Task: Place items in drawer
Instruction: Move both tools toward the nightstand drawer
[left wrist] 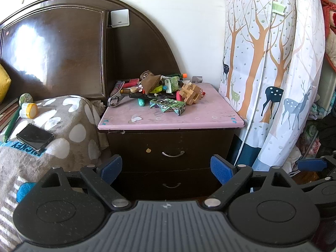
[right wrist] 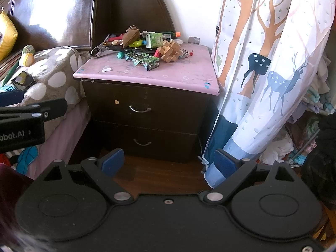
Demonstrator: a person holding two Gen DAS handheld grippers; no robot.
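Note:
A dark nightstand with a pink top [left wrist: 189,115] [right wrist: 172,73] stands ahead, both drawers shut. The upper drawer has a metal handle [left wrist: 173,154] [right wrist: 140,109]; the lower drawer has one too [left wrist: 171,185] [right wrist: 142,142]. A pile of items lies on the top: a wooden puzzle [left wrist: 190,93] [right wrist: 169,50], a patterned green box [left wrist: 168,105] [right wrist: 145,61], a brown pouch [left wrist: 150,82] [right wrist: 130,36], pliers [left wrist: 114,100] [right wrist: 98,50]. My left gripper [left wrist: 167,169] is open and empty, facing the drawers from a distance. My right gripper [right wrist: 168,162] is open and empty, low over the floor.
A bed with a spotted grey blanket [left wrist: 63,121] [right wrist: 52,73] is at the left, with a phone [left wrist: 34,136] and a small jar [left wrist: 29,110] on it. A deer-print fabric cover [left wrist: 273,63] [right wrist: 262,63] hangs at the right of the nightstand. Clothes pile at far right.

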